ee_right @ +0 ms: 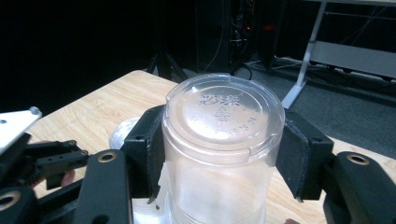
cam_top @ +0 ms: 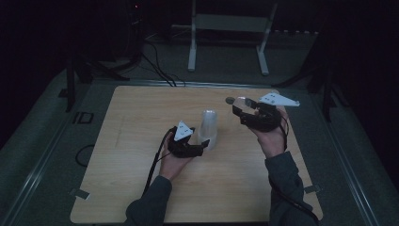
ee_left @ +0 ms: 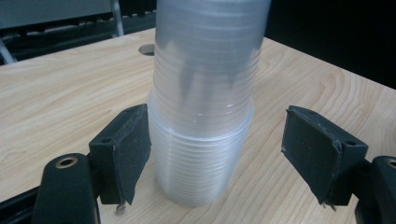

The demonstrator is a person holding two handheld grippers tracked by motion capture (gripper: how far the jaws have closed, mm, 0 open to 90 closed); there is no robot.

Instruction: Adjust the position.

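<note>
Inverted stack of clear plastic cups (cam_top: 208, 129) standing near the centre of the wooden counter (cam_top: 131, 141), with the left tongs (cam_top: 201, 149) at its 7 o'clock, parted around its lower part, one pad (ee_left: 133, 144) touching the wall and the other standing clear, so bracing more than gripping. Up at 2 o'clock from the stack, right tongs (cam_top: 241, 107) clamped on a single clear cup (ee_right: 223, 154), base upward, lifted off the counter. One cup separated by the look of it; rest of the stack left to peel and the lifted cup yet to be set down.
</note>
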